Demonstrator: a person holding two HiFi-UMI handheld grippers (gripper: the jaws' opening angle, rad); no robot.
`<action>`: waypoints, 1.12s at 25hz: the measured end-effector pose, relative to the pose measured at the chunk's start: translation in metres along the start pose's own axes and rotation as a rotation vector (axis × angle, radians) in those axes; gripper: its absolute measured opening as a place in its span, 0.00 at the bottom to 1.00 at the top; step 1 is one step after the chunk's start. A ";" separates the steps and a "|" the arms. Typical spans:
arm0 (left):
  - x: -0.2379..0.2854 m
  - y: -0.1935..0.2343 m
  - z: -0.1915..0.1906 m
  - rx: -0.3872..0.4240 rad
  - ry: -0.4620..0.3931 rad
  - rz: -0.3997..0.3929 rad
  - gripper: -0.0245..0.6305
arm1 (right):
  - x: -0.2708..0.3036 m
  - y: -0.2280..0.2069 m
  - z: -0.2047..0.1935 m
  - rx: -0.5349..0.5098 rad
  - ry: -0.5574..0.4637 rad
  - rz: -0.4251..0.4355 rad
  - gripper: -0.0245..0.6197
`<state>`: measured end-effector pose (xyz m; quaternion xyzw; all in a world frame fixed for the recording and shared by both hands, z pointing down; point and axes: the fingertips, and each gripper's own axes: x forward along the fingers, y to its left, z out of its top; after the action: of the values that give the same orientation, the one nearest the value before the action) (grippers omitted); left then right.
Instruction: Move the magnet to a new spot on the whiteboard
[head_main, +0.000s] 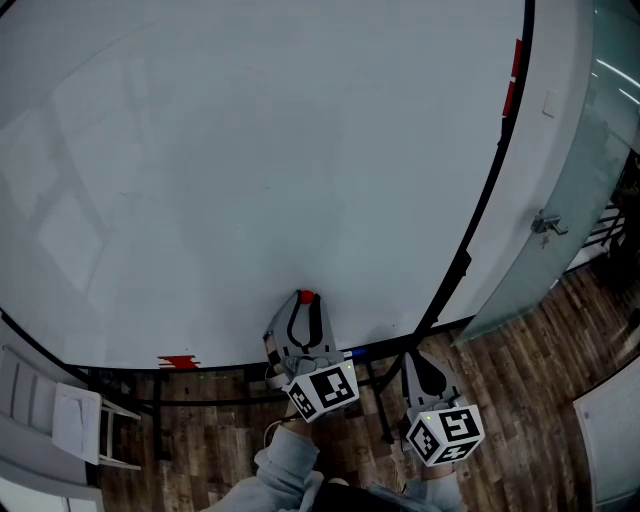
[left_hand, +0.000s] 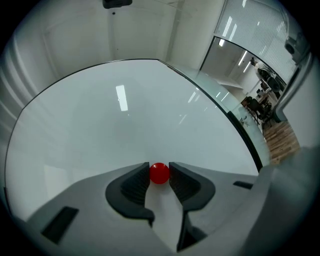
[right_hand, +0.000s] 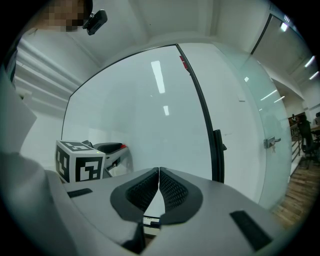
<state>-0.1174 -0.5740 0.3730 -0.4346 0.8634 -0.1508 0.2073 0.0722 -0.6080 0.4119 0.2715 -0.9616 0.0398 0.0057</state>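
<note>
Holding the small red magnet (left_hand: 159, 173) between the 2 pads of my left gripper (head_main: 305, 301), I see its jaws about half closed, with 1 ribbed pad pressing on each side of the round magnet. In the head view the magnet sits at the tip of this gripper, in the lower middle of the frame, right at the lower part of the whiteboard (head_main: 250, 150). I cannot tell if the magnet touches the board surface or is just off it.

My right gripper (right_hand: 159, 173) holds nothing. Its 2 pads meet at their tips, with no gap between them there. In the head view it is at the lower right of the frame, below the bottom edge of the whiteboard and well apart from the magnet. In the right gripper view my left gripper shows at the left of the frame, with its marker cube (right_hand: 79, 161) toward the camera.

2 red pieces (head_main: 515, 62) sit on the black frame of the whiteboard at the upper right. Another red piece (head_main: 180, 362) is at the bottom edge, lower left of the magnet. A wooden floor (head_main: 530, 370) lies at the lower right.
</note>
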 end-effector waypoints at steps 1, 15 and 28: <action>0.000 0.000 0.000 -0.005 -0.001 -0.005 0.23 | -0.001 0.001 0.000 0.002 0.000 -0.001 0.08; -0.003 -0.003 -0.008 0.013 0.026 -0.068 0.33 | -0.007 0.007 0.000 0.011 -0.002 -0.008 0.08; -0.014 0.008 -0.019 -0.029 0.061 -0.112 0.33 | -0.010 0.020 0.000 0.004 0.003 -0.005 0.08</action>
<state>-0.1244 -0.5567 0.3892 -0.4804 0.8457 -0.1628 0.1659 0.0705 -0.5857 0.4099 0.2741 -0.9608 0.0422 0.0069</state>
